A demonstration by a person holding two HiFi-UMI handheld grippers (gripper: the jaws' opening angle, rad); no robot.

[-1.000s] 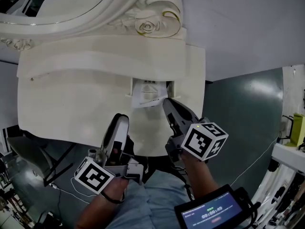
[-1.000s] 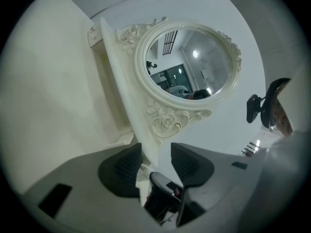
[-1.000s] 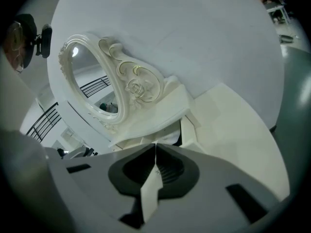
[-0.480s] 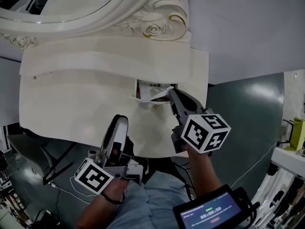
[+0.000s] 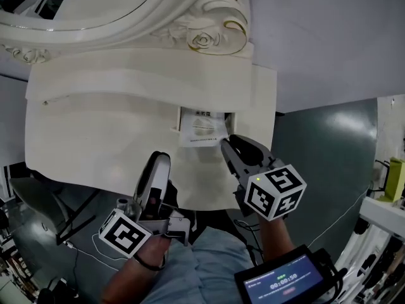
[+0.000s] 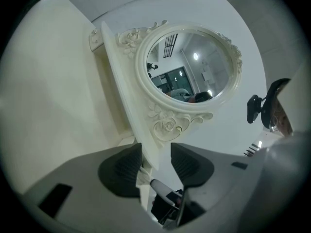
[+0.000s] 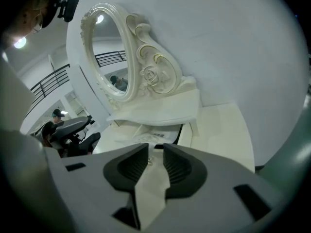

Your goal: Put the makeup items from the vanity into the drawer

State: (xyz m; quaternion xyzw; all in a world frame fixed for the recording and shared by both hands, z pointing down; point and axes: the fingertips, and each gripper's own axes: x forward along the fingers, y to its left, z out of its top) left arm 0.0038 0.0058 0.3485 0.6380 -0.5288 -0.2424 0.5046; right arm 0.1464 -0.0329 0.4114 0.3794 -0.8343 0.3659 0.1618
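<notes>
Since the white sachet (image 5: 202, 126) already lies in the open drawer (image 5: 178, 120), set toward 3 o'clock of the bench's (image 5: 95, 144) middle, the right claw (image 5: 228, 143) has no reason to pinch. Its jaws have just been opening; they stand a little apart with nothing between the pads. It sits at 5 o'clock of the sachet, apart from it, which reads as a release. The left claw (image 5: 161, 159) hangs at 8 o'clock of the drawer over the bench's near edge, spread wide and empty, probably kept out of the way.

Only the head view shows how the sachet lies: flat, print up, its near edge seemingly lapping the drawer's front lip, so the drawer may not shut cleanly. The right gripper view adds what the head view cannot: the narrow gap between the pads, bare white surface behind it, and the sachet (image 7: 150, 139) ahead at 12 o'clock. The left gripper view misses the drawer altogether and frames the oval mirror (image 6: 192, 64) beyond its spread jaws.
</notes>
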